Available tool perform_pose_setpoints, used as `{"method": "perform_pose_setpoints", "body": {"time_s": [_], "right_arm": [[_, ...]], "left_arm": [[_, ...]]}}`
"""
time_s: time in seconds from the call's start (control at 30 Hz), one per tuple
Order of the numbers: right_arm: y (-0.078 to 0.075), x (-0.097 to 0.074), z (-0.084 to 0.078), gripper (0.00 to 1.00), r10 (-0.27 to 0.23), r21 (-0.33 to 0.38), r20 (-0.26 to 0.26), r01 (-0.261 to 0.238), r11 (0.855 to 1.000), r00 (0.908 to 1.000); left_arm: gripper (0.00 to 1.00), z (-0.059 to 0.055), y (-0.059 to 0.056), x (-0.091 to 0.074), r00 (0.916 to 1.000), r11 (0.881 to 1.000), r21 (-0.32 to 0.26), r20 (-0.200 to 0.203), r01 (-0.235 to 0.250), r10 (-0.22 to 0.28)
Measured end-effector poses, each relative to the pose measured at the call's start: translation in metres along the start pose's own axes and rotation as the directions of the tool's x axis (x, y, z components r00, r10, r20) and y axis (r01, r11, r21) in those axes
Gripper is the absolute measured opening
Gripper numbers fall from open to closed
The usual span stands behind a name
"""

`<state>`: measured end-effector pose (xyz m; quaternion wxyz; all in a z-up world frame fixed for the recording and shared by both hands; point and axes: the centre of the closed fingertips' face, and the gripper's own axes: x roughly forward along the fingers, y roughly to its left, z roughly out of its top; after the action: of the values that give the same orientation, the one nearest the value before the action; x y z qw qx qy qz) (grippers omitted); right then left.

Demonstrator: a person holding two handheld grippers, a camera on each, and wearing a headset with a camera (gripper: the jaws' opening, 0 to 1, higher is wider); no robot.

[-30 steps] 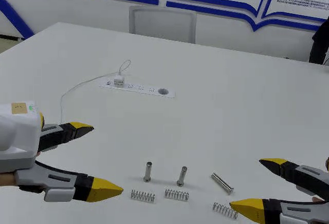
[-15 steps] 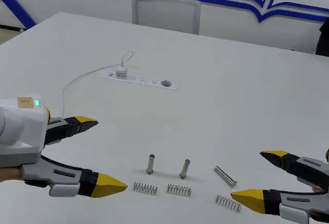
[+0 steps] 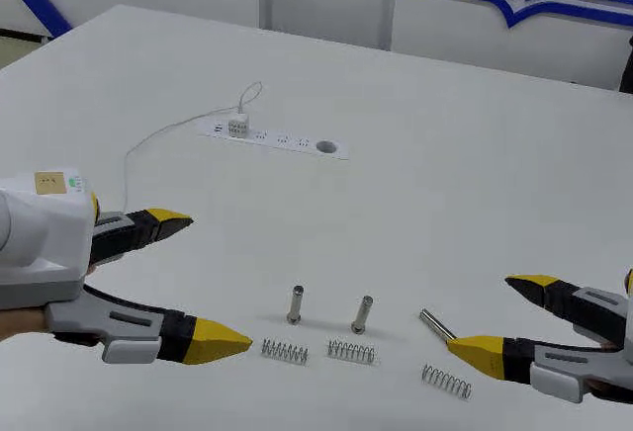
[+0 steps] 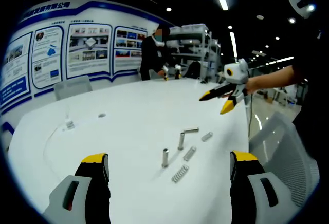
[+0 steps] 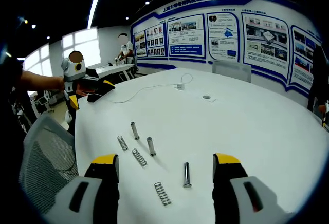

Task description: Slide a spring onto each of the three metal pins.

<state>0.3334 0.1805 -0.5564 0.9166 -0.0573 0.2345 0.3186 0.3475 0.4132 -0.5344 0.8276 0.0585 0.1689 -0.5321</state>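
Both wide and empty: left claw (image 3: 216,279) lower left, right claw (image 3: 481,312) lower right. Risk: a nudge rolls the lying pin (image 3: 432,321), or a bump topples the upright pins (image 3: 295,304).

Open tabletop (image 3: 475,184) rings the pins (image 3: 362,313); power strip (image 3: 272,138) well behind.

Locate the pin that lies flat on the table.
In the head view the flat pin lies right of the nearer upright pin, just behind the rightmost spring, beside the near jaw tip of the right gripper.
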Motion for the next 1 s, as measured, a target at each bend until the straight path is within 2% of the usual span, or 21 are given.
{"method": "perform_pose_setpoints", "body": {"time_s": [0.13, 0.47, 0.53, 0.6, 0.7, 1.0], "right_arm": [[0.0, 0.006, 0.002, 0.72, 0.004, 0.021, 0.007, -0.004, 1.0, 1.0], [-0.006, 0.019, -0.006, 0.67, -0.011, 0.011, -0.03, 0.011, 1.0, 0.9995], [-0.011, 0.023, -0.011, 0.66, -0.016, 0.038, -0.057, 0.018, 0.999, 0.9983], [-0.011, 0.026, -0.011, 0.64, -0.017, 0.029, -0.053, 0.019, 0.999, 0.9984], [-0.011, 0.031, -0.015, 0.62, -0.025, 0.028, -0.073, 0.027, 0.999, 0.997], [-0.015, 0.039, -0.024, 0.59, -0.026, 0.027, -0.105, 0.029, 0.999, 0.9941]], "left_arm": [[1.0, -0.002, -0.003, 0.0, 0.9999, 1.0, -0.025, -0.008, 0.014, -0.015], [1.0, -0.003, -0.002, 0.0, 0.9999, 1.0, -0.023, -0.007, 0.01, -0.01], [1.0, -0.004, -0.001, 0.0, 0.9999, 0.999, -0.032, -0.011, 0.012, -0.013], [1.0, -0.005, -0.001, 0.0, 0.9999, 0.999, -0.033, -0.012, 0.011, -0.012], [1.0, -0.003, -0.001, -0.001, 0.9999, 0.999, -0.03, 0.002, 0.01, -0.01], [0.99, -0.006, 0.002, -0.002, 1.0, 0.999, -0.041, 0.001, 0.008, -0.008]]}}
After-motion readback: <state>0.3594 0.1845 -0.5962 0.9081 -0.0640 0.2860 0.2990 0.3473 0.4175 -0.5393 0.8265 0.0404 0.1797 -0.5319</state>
